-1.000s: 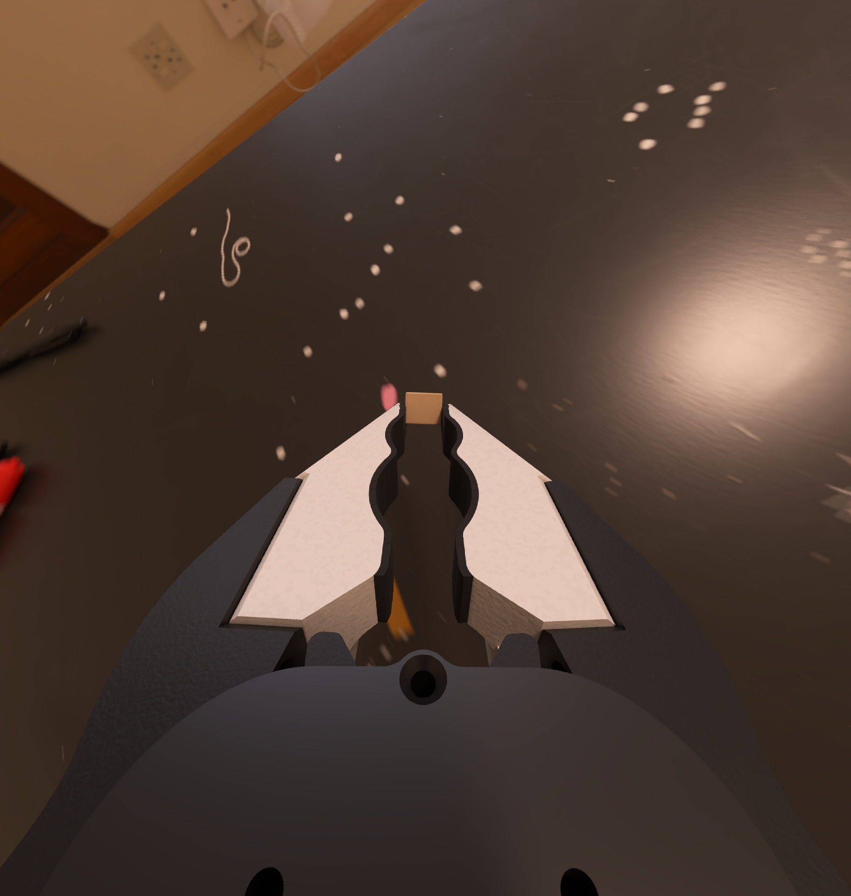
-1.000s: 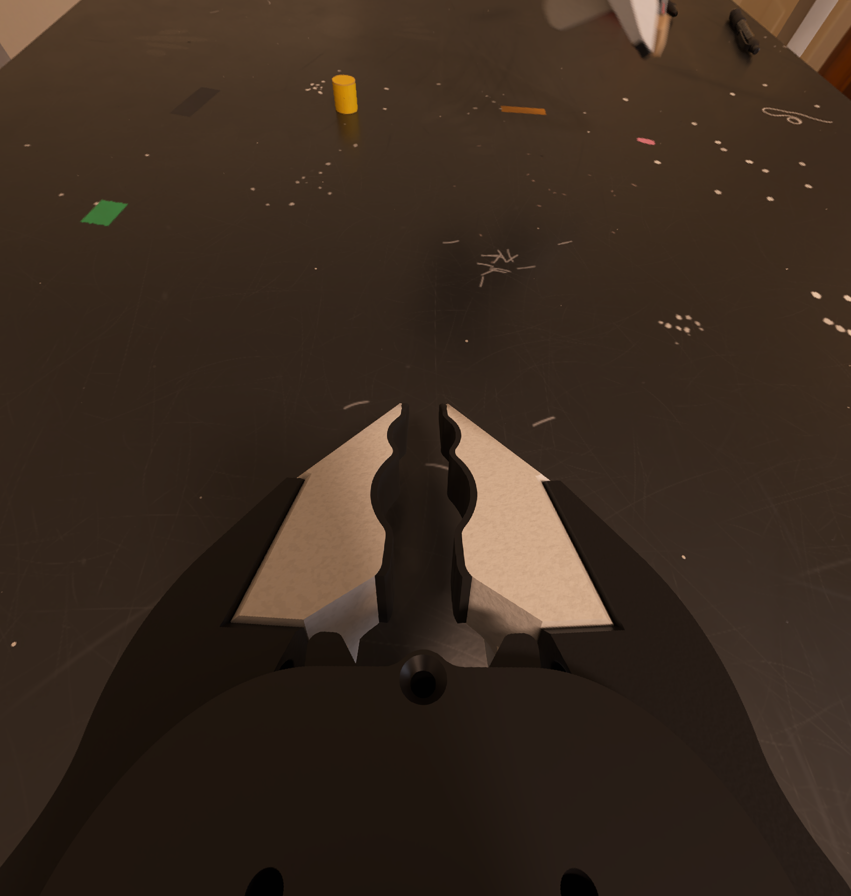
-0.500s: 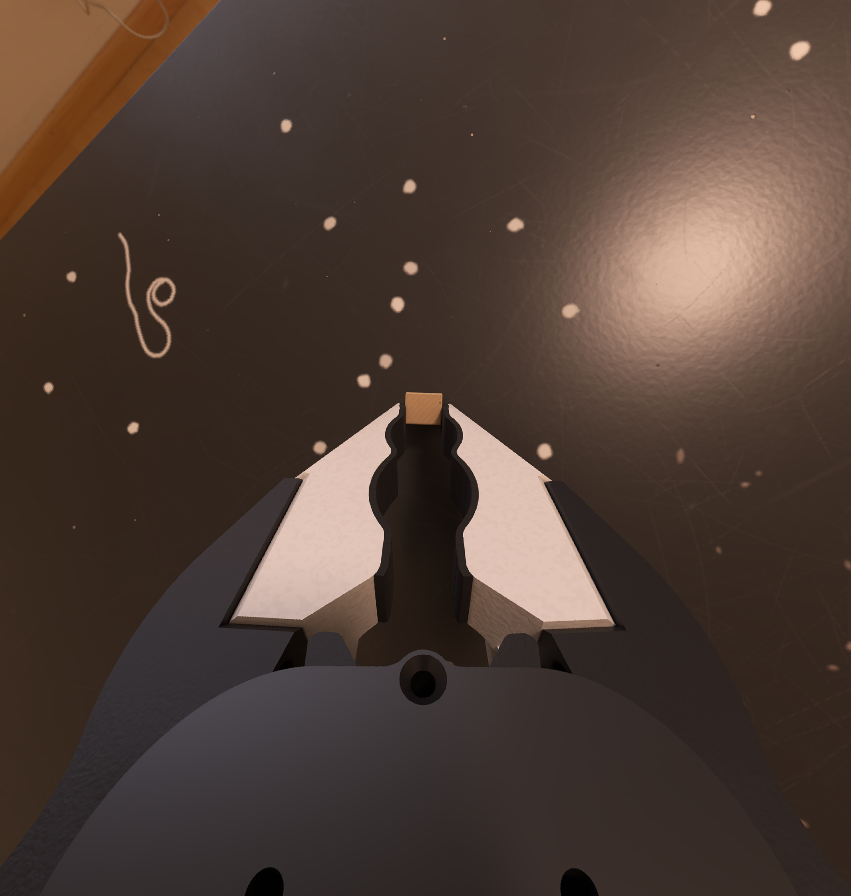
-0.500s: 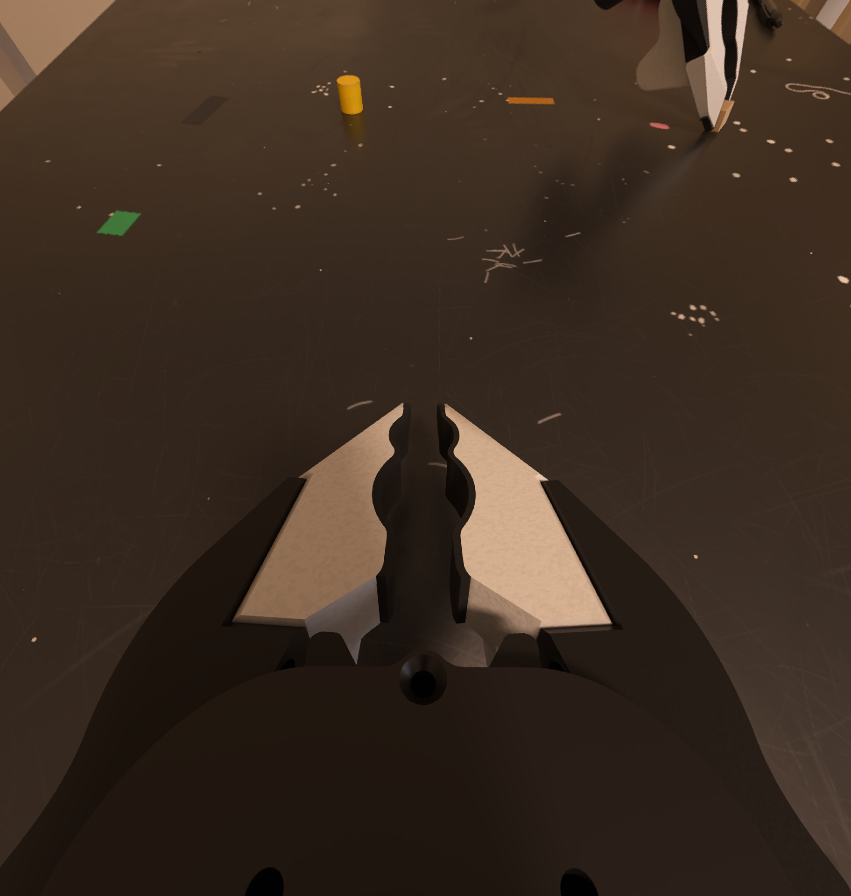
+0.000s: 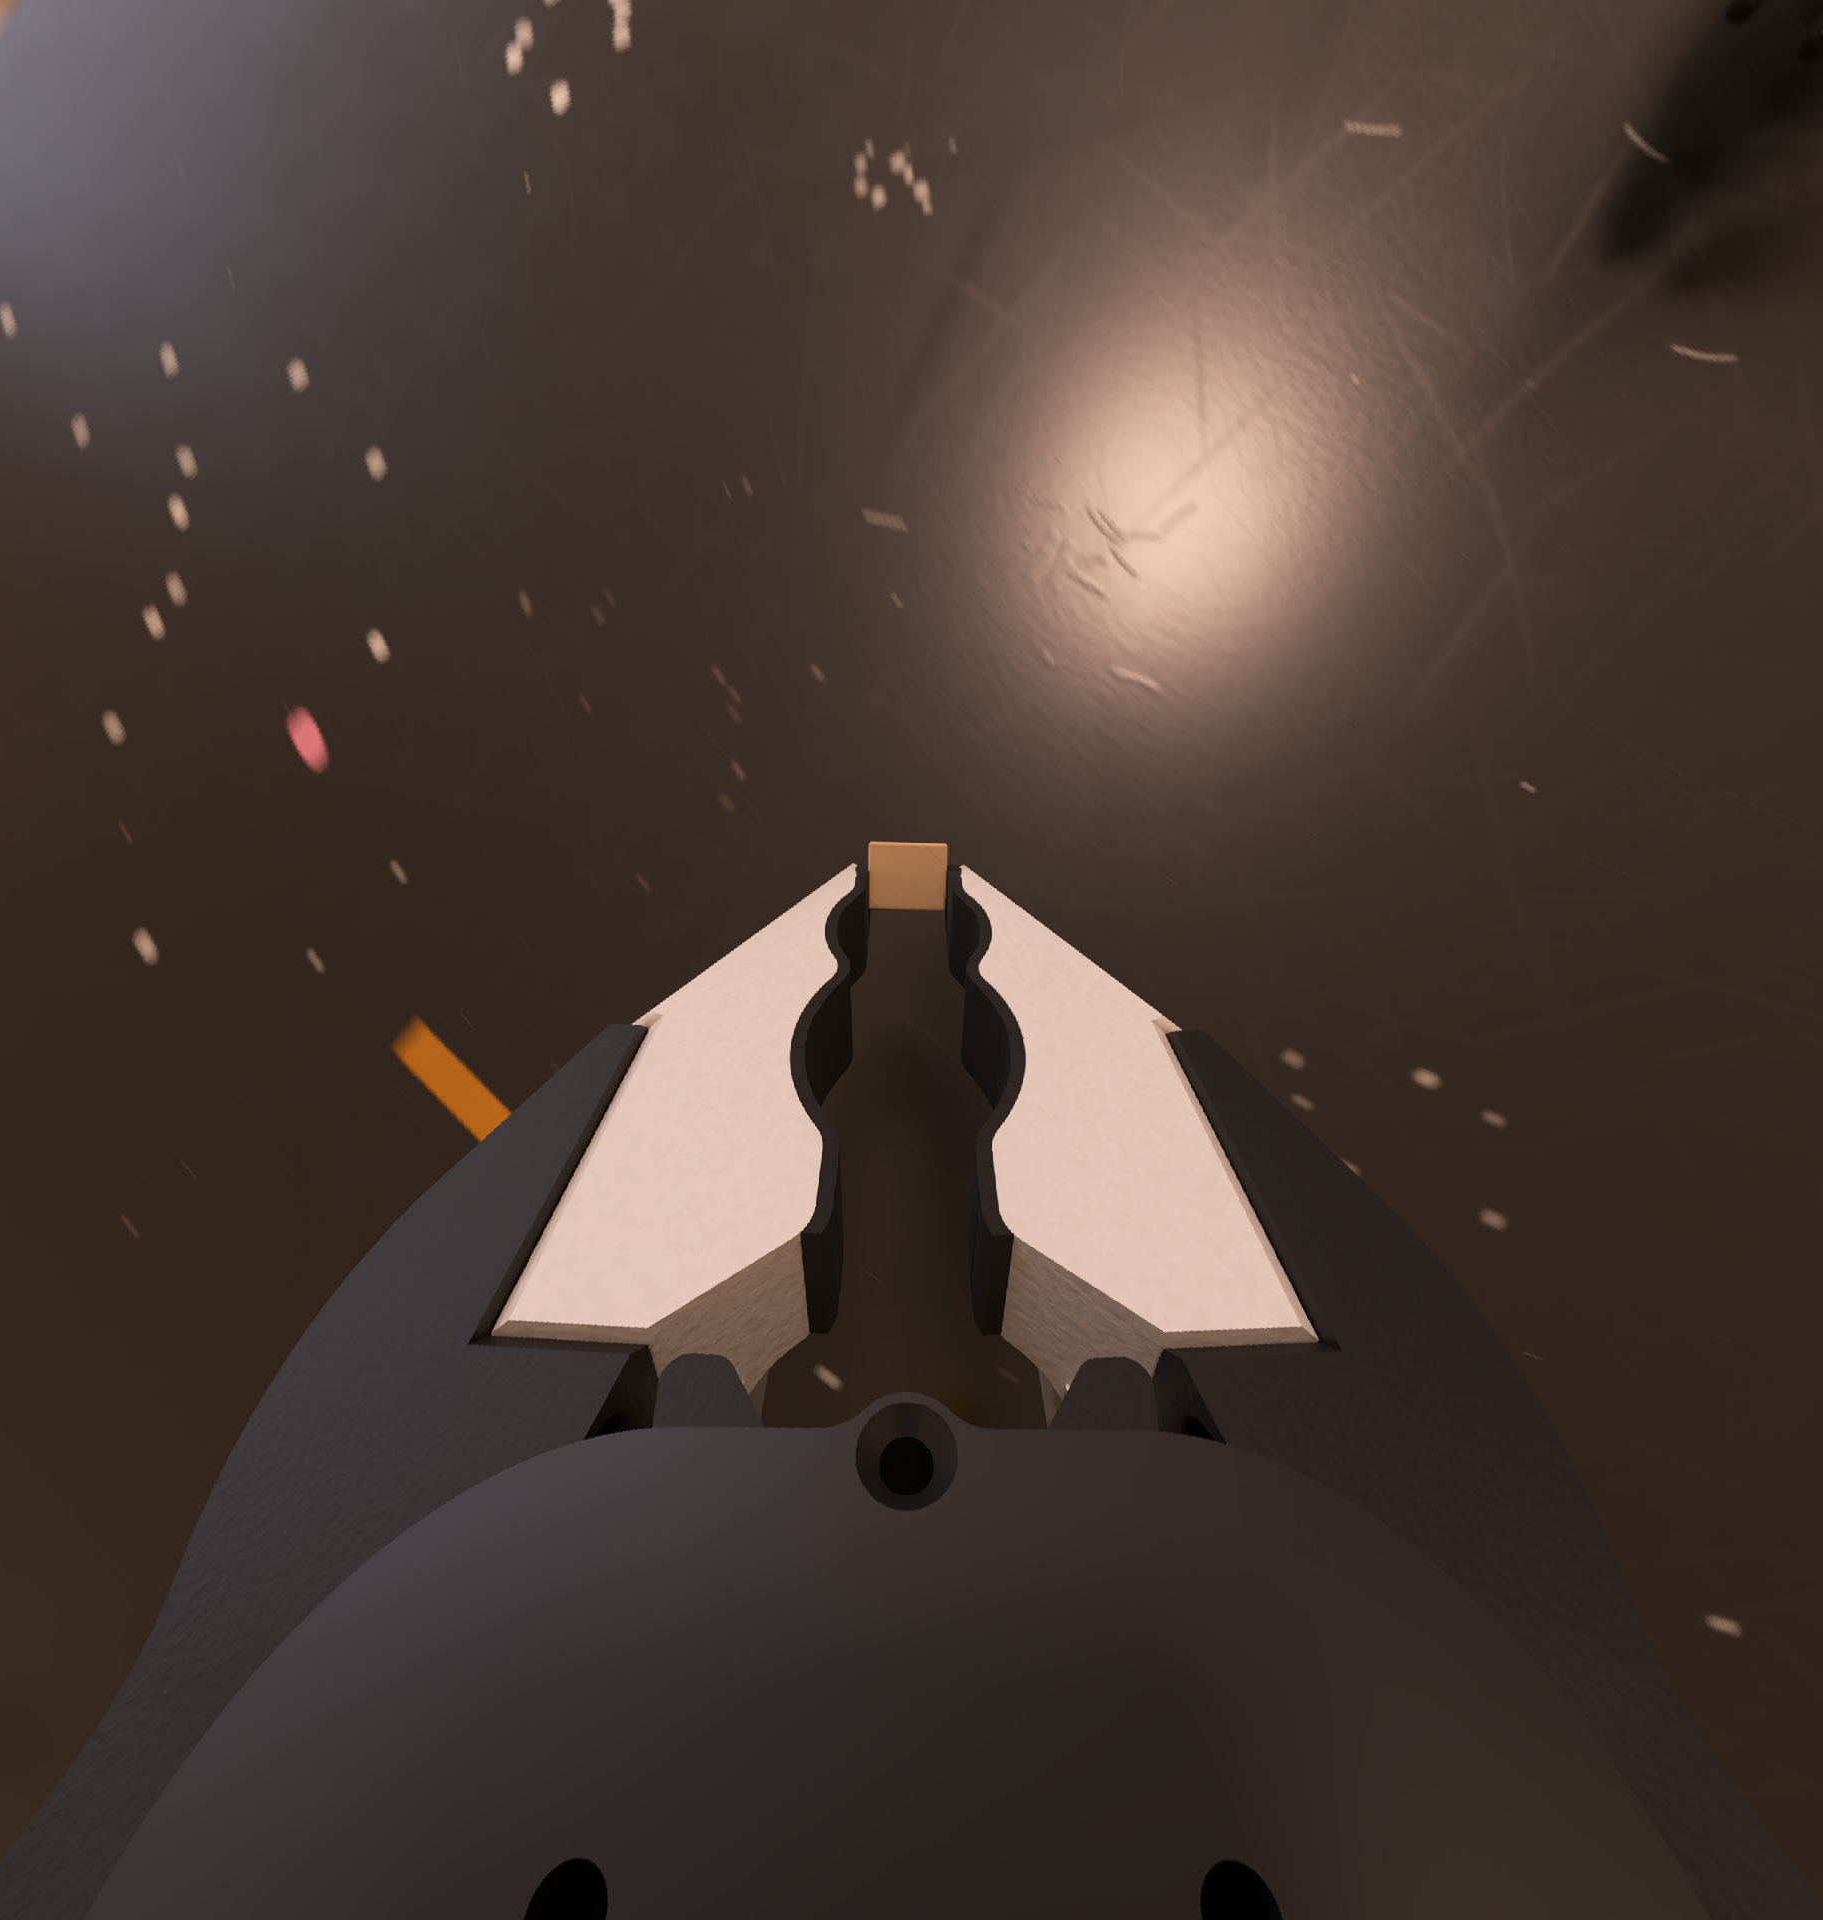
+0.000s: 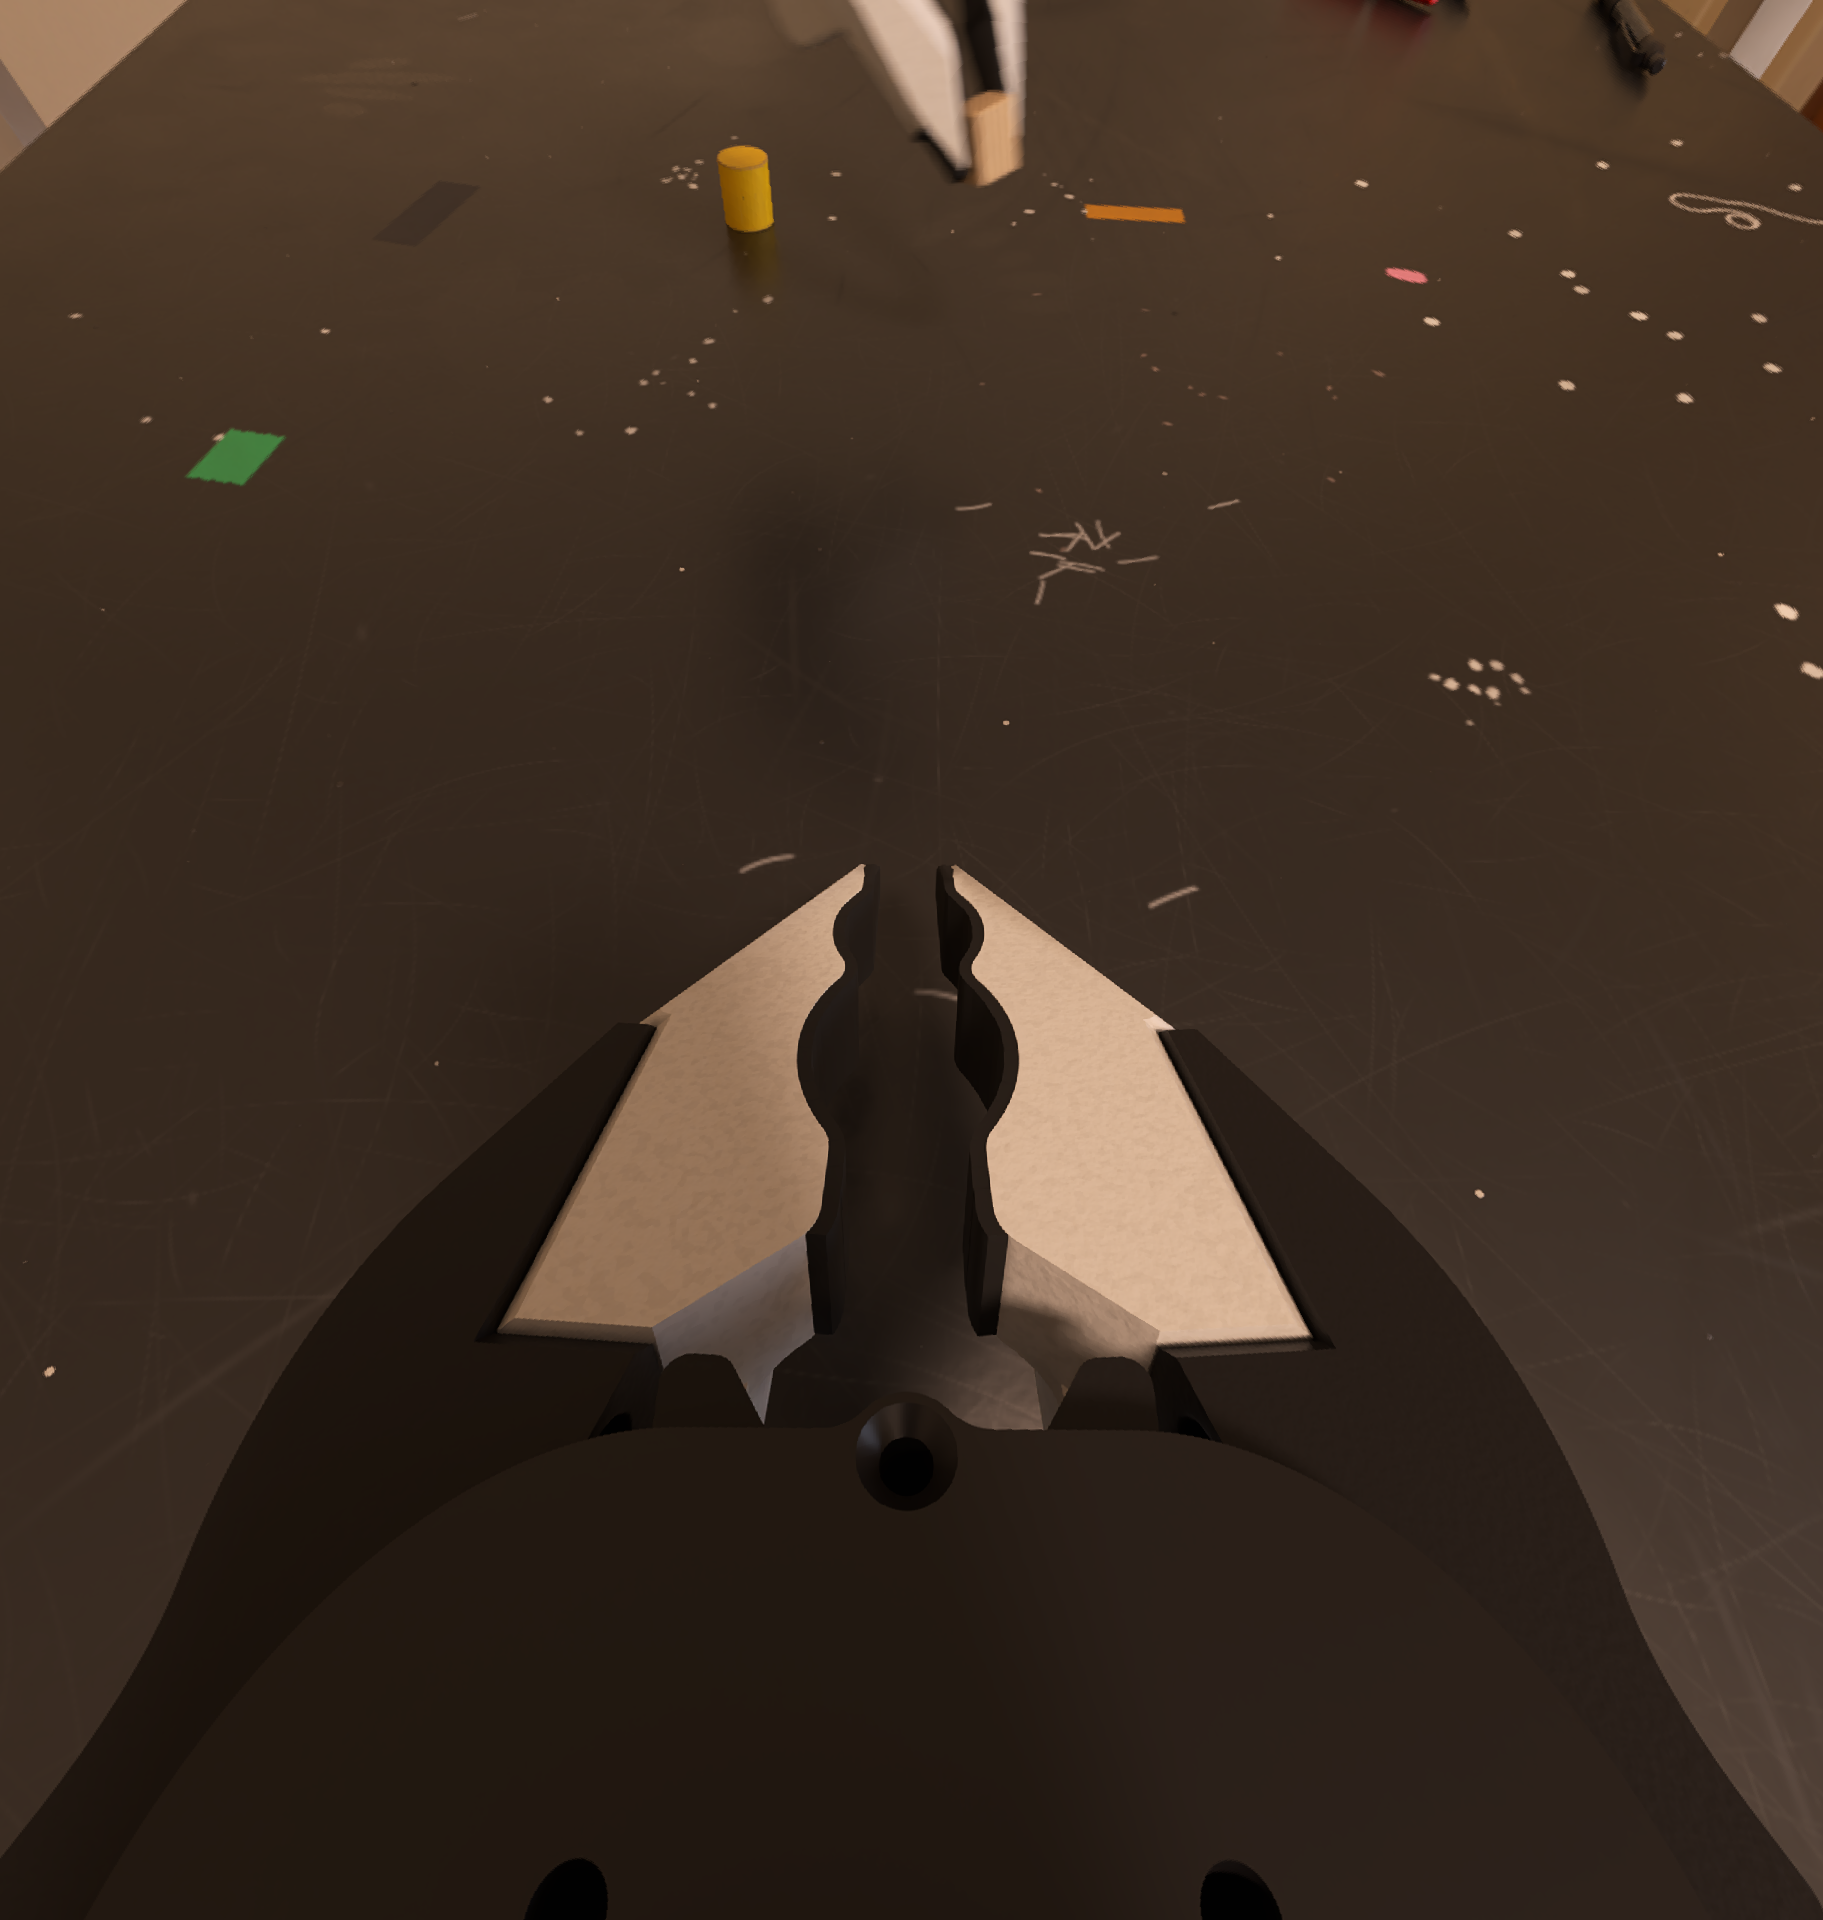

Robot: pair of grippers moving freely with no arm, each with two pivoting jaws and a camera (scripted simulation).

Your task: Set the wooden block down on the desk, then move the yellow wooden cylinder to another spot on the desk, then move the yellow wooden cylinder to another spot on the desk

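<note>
Two hand-held grippers are in my views over the dark counter. My left hand-held gripper is pinching the block at its fingertips, with only the pale square end of the block showing past them in its own view. From the right wrist view I see that same hand-held gripper far up the counter near the far edge, tilted, with the block sticking out below its fingers and its lower end at or just above the surface; I cannot tell whether it touches. My right hand-held gripper has nothing between its fingers, which stand narrowly parted, and it hangs over the middle of the counter, pointing toward the far edge. The cylinder stands upright toward the far edge, just left of the block and apart from it. An orange strip lies flat to the right of the block, and in the left wrist view that strip runs partly under the left finger's housing. A pink spot sits farther right, and it also shows blurred at the left of the left wrist view. A green patch lies toward the left edge. A dark marker rests near the far right corner.
</note>
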